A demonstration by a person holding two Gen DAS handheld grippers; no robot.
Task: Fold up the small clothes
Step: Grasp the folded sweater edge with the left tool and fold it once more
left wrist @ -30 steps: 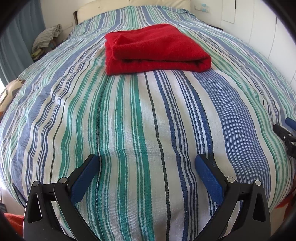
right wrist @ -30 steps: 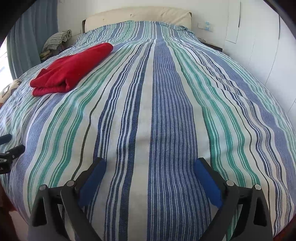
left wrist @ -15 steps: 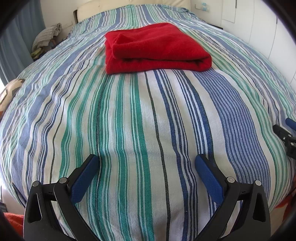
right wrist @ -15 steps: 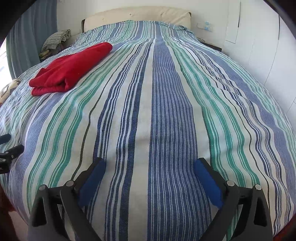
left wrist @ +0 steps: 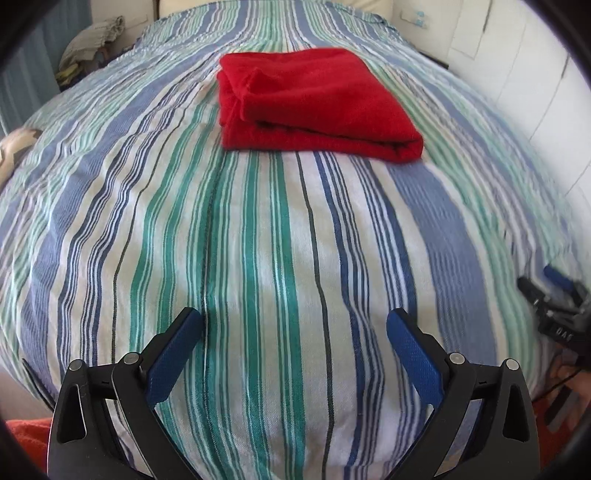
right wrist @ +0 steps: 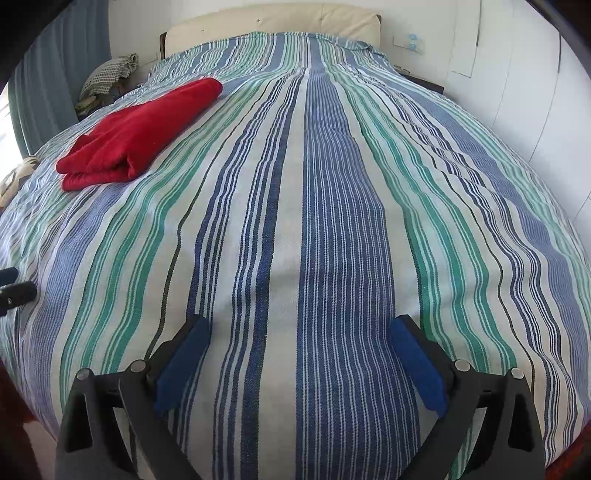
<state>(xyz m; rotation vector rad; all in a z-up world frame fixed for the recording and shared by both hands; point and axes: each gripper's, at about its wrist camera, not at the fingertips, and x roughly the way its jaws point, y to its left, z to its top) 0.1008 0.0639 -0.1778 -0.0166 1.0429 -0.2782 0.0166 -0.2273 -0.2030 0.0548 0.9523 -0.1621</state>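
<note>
A red garment (left wrist: pixel 314 103) lies folded into a neat rectangle on the striped bedspread (left wrist: pixel 258 240), well ahead of my left gripper (left wrist: pixel 293 321), which hovers open over the bed's near edge with nothing between its blue pads. In the right wrist view the same red garment (right wrist: pixel 140 129) sits at the far left. My right gripper (right wrist: pixel 299 328) is open and empty above the bedspread (right wrist: pixel 332 221). Each gripper shows at the edge of the other's view: the right gripper (left wrist: pixel 554 306) and the left gripper (right wrist: pixel 14 288).
A cream headboard (right wrist: pixel 273 22) closes the far end of the bed. White wardrobe doors (right wrist: pixel 535 74) run along the right side. A pile of checked cloth (right wrist: pixel 107 74) and a blue curtain (right wrist: pixel 48 85) stand at the left. Orange fabric (left wrist: pixel 26 435) lies below the bed's near edge.
The left gripper has swung a little to the left, so the red garment sits more to the right in its view. The right gripper has barely moved. Both stay open.
</note>
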